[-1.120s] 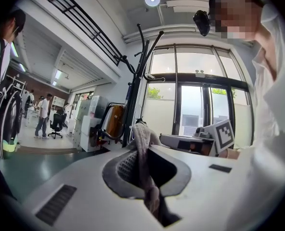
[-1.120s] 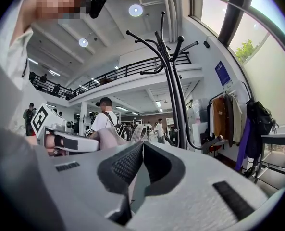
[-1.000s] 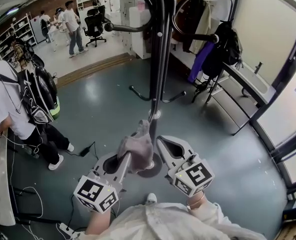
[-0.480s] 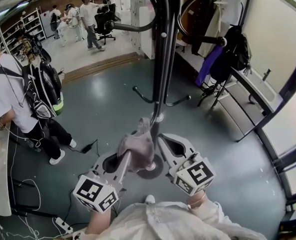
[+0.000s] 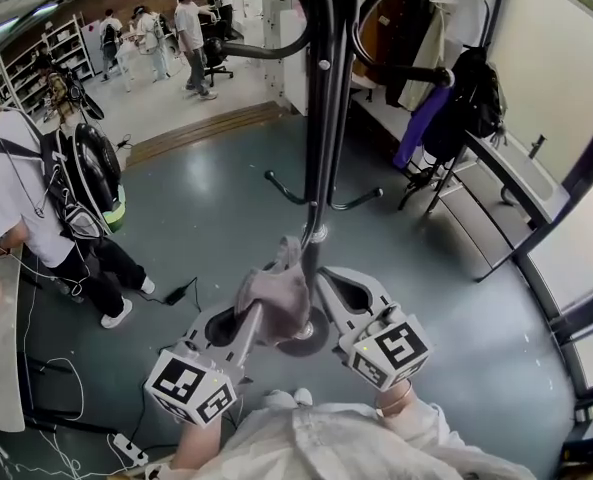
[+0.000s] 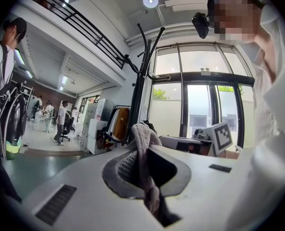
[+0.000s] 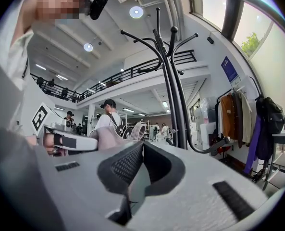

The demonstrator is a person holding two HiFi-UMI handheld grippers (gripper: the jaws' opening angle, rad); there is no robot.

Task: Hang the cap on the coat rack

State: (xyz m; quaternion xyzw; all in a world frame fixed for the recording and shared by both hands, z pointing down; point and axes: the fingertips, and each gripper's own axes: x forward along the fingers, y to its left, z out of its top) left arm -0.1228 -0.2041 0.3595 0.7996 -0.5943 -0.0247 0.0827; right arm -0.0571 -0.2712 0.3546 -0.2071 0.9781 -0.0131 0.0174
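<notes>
Left tongs are clamped tight on the cap, a greyish-pink one, with a fold of it poking up past the tips. Right tongs are closed too but with nothing in them, sitting just to the right of the cap. The cap's down low, right by the black pole of the coat rack, not on any hook yet. Person with a backpack is standing off to the left.
</notes>
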